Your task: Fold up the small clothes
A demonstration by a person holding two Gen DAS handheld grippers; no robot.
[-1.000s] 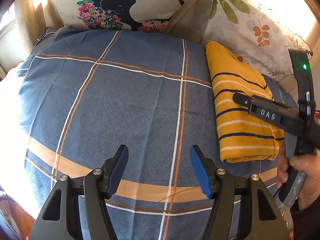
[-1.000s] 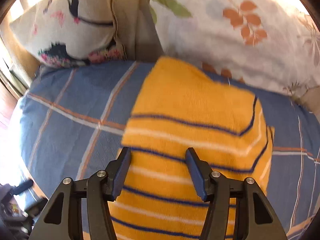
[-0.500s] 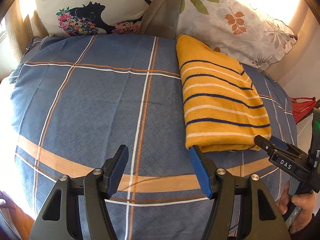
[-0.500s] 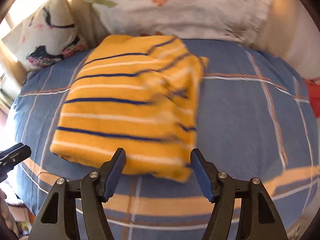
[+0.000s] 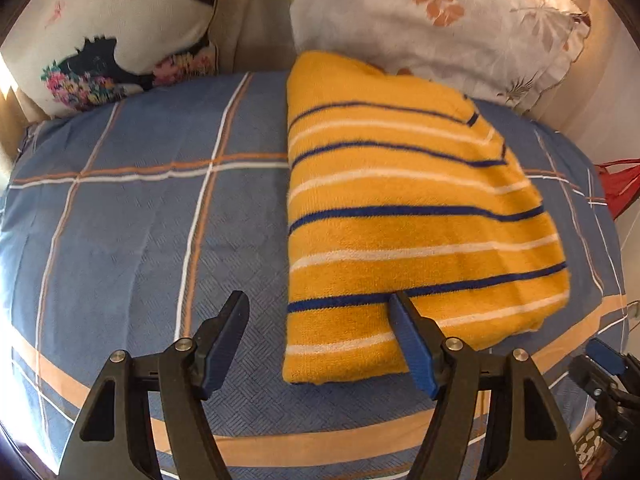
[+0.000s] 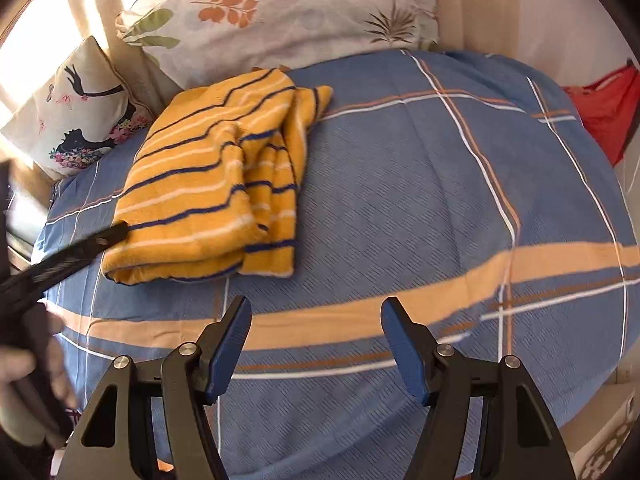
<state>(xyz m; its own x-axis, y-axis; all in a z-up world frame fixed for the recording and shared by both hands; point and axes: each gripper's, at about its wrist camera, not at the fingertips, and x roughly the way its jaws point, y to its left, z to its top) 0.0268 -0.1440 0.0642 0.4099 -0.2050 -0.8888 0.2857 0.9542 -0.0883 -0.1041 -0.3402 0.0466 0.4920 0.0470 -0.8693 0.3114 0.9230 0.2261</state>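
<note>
our left gripper [image 5: 316, 336] is wide open and empty, with the near left corner of the folded top [image 5: 404, 216] sitting between its jaws, long axis running away from us. right gripper [image 6: 316, 338] open, empty, top well off to its left.

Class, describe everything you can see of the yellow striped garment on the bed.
The yellow striped garment is a soft, fuzzy knit with navy and white stripes. It lies folded in layers on the blue plaid bedspread, its far end against the leaf-print pillow. The right wrist view shows stacked edges on one side. Both the left claw and right claw are open, neither holding it.
</note>
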